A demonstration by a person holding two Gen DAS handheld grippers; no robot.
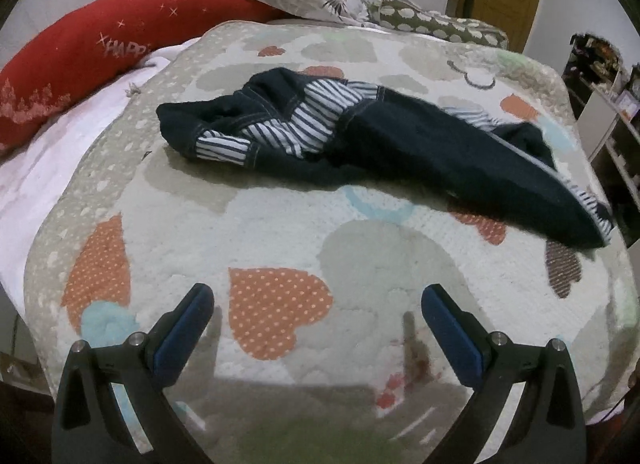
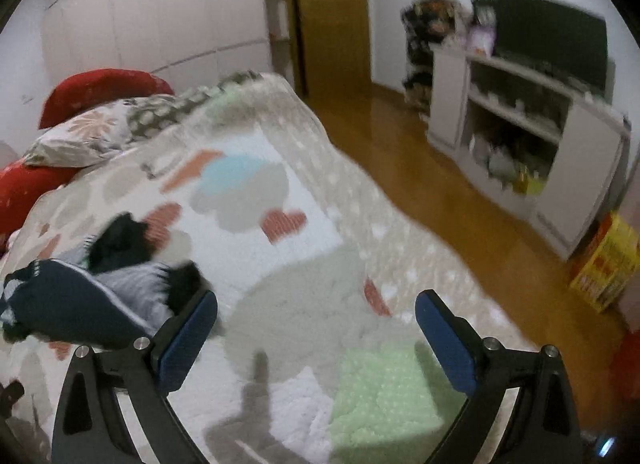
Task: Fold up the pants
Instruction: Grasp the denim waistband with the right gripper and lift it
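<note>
1. Lying crumpled on the quilt, the pants sit ahead of the left gripper and well apart from it — dark denim with the striped lining turned out near the waist.
2. Their long axis runs crosswise to the left gripper's fingers: the bunched waist end is ahead and slightly left, and the leg trails off to the right, ending near the quilt's right edge.
3. The left gripper is spread wide with nothing between its blue pads; it hovers over bare quilt.
4. The right gripper is likewise released and empty. In its blurred view the pants lie just ahead-left, a leg end close beside its left finger — whether they touch cannot be told.
5. Judging from this, the right gripper is nearer the leg end, while the waist falls to the left gripper. Folding has not begun; the garment likely needs flattening first.
</note>
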